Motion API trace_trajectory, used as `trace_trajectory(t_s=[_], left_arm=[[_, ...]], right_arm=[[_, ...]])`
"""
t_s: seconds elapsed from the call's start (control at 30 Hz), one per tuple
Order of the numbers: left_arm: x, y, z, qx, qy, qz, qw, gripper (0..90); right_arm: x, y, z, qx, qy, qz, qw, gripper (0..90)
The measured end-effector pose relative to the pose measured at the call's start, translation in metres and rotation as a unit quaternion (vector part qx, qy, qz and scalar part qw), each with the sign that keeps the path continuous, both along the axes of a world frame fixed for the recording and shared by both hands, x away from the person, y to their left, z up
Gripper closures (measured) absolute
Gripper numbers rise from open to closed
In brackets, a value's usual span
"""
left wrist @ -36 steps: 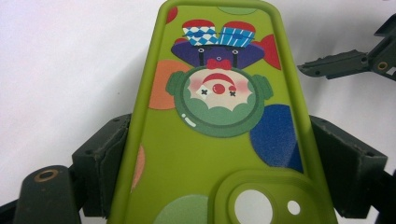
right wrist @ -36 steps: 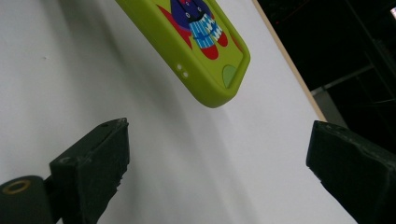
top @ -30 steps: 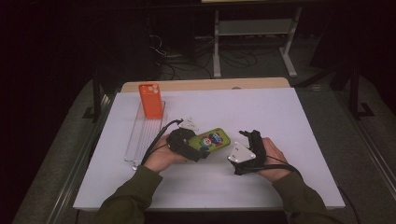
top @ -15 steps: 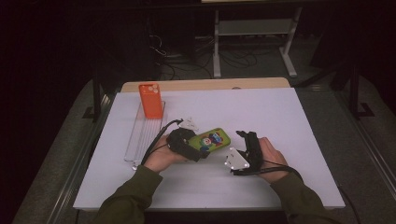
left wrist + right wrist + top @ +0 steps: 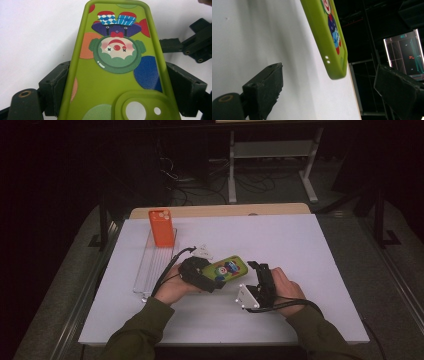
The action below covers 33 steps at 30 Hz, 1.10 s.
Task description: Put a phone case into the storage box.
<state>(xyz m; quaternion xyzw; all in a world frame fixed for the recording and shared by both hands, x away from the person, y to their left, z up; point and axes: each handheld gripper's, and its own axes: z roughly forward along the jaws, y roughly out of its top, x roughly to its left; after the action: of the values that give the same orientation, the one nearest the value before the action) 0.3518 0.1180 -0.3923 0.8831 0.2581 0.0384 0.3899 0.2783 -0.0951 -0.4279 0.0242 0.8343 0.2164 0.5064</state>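
- the green phone case (image 5: 226, 268) is held just above the white worktop (image 5: 310, 250) near its middle, by the left gripper (image 5: 212, 279), whose jaws are closed on the case's long edges at the camera-cutout end; the left gripper view shows both black pads pressed against the sides.
- it looks light and thin, probably a flexible rubbery shell with nothing inside, so a hard squeeze across the width would likely bow it; the matte surface should give good friction and little risk of slipping.
- the raised rim along the long edges looks the best place to take hold, since the printed clown back is broad and offers the jaws nothing to pinch.
- the free far end (image 5: 337, 70) hangs between the right gripper's jaws in the right gripper view, touching neither; those jaws stand wide open.
- the right gripper (image 5: 256, 269) sits just beside the case's end, rolled onto its side, with the hand (image 5: 282, 287) low near the worktop and the forearm coming in from the bottom right.
- the left hand (image 5: 175, 287) is tucked under its gripper, pointing it to the person's right.
- an orange phone case (image 5: 161, 227) stands at the far end of a clear rack (image 5: 150, 265), well apart.
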Motion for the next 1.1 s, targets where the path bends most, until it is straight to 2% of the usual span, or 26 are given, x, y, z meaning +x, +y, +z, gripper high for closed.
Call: trace_trajectory(t_s=[0.1,0.17,0.2,0.27,0.3,0.7,0.73,1.1], left_arm=[[0.001,0.001,0.002,0.012,-0.005,-0.013,0.9998,15.1],[-0.001,-0.002,0.001,0.0,-0.002,-0.006,1.0,15.1],[0.0,-0.001,0.002,0.01,-0.005,-0.013,0.9998,15.1],[0.0,-0.001,0.002,0.012,-0.008,-0.017,0.9998,15.1],[-0.002,-0.003,0.002,0.002,-0.006,-0.01,0.9999,15.1],[-0.004,-0.006,0.003,-0.001,-0.007,-0.021,0.9998,15.1],[-0.004,-0.006,0.003,-0.001,-0.006,-0.019,0.9998,15.1],[-0.005,-0.008,0.002,0.007,-0.009,-0.038,0.9992,15.1]], right_arm=[[-0.001,0.002,0.0,-0.008,-0.011,0.005,0.9999,9.1],[-0.001,0.004,-0.001,-0.012,-0.016,0.009,0.9998,10.4],[-0.002,0.005,-0.001,-0.014,-0.018,0.011,0.9997,10.9],[-0.003,0.007,-0.001,-0.021,-0.022,0.014,0.9994,12.0],[-0.003,0.008,-0.001,-0.023,-0.025,0.015,0.9993,12.6],[-0.008,0.016,-0.008,-0.049,-0.06,0.015,0.9969,20.6],[-0.007,0.016,-0.008,-0.063,-0.072,0.025,0.9951,21.8],[-0.008,0.018,-0.012,-0.086,-0.084,0.033,0.9922,36.6]])
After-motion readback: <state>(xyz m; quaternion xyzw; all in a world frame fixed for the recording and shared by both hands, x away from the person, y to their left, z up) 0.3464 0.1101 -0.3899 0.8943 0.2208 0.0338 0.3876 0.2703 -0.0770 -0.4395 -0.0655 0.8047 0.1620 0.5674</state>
